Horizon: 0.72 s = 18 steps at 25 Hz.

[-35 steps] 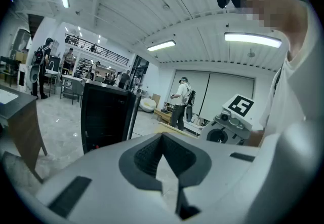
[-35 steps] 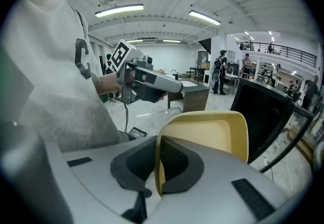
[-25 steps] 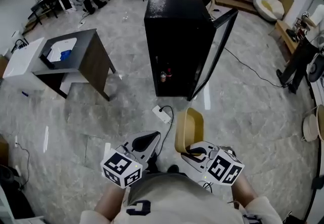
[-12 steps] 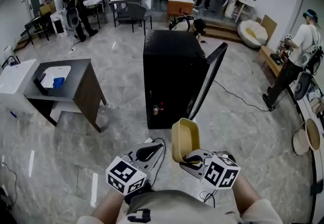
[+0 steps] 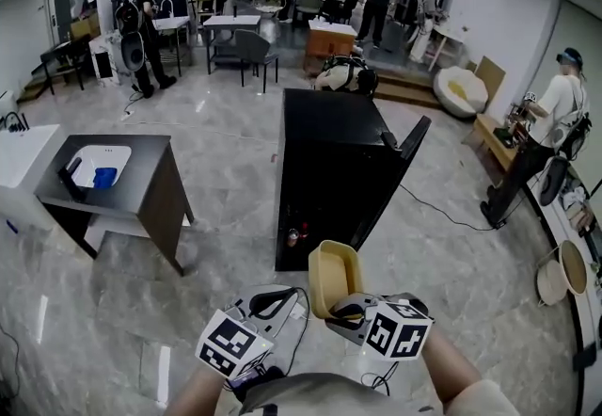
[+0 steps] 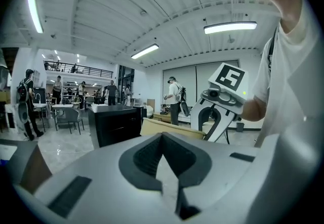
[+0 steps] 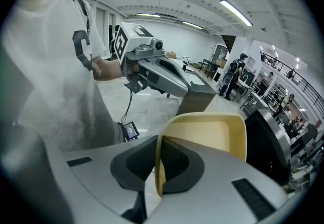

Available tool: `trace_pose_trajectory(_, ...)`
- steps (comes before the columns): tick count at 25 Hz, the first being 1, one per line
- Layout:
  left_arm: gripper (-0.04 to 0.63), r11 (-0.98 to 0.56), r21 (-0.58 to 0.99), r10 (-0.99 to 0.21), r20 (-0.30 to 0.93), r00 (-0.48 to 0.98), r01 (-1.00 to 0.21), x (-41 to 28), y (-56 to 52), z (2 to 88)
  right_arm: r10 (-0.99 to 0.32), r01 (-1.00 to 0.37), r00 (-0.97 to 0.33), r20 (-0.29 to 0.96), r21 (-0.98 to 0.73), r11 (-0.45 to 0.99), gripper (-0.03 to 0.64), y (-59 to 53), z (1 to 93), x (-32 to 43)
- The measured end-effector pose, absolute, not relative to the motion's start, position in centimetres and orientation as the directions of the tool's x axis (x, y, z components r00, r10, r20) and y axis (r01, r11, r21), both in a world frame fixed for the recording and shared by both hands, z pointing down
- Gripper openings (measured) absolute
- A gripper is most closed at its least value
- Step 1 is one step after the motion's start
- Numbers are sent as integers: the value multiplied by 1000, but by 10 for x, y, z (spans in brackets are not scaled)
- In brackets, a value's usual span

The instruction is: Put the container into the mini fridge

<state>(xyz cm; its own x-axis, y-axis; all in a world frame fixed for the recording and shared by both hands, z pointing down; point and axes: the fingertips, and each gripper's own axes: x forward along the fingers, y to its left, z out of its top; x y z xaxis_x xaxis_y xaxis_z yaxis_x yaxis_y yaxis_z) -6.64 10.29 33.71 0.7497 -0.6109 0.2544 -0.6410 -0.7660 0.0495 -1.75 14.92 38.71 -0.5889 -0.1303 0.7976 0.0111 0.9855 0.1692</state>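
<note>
Grey polished stone floor showed as a wide strip in front of the mini fridge a second ago. Now that strip has all but closed in the head view, and the container overlaps the fridge's lower front edge. Part of this may be only the head lifting, since the room behind the fridge has come into sight. The carry looks under way but not finished: the container is short of the fridge's open front, not inside it, and it needs to go forward and into the cavity.

The fridge is a tall, matt black box with square corners. Its door stands swung out at the fridge's right side, a thin dark slab that leaves the front free.

The container is a shallow, pale yellow tray with rounded corners and a thin, smooth wall, probably plastic. It is held on edge, with its hollow facing the fridge.

The right hand-held gripper is clamped on the container's near wall, which stands pinched between the dark pads. The left hand-held gripper hangs beside the right one, its grey jaws closed together with nothing between them.

Two small red-capped bottles stand low inside the fridge, near its left front corner.
</note>
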Motion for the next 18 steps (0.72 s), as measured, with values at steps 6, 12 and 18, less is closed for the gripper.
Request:
trace_pose_trajectory(6,57,-761,107,-602,253,757,-640,-100,87,355,-149,-2,-541,828,175,984,31,131,399,-42)
trace_pose_trajectory(12,57,-775,104,-593,222,774,-623,-97,75,343,-175,-9,-522,835,200,980,31,110,389,-39)
trace_pose_trajectory(18,57,-761,82,-617,218,757,-644,-82,55,341,-189,10,-517,835,226,974,31,84,388,-18)
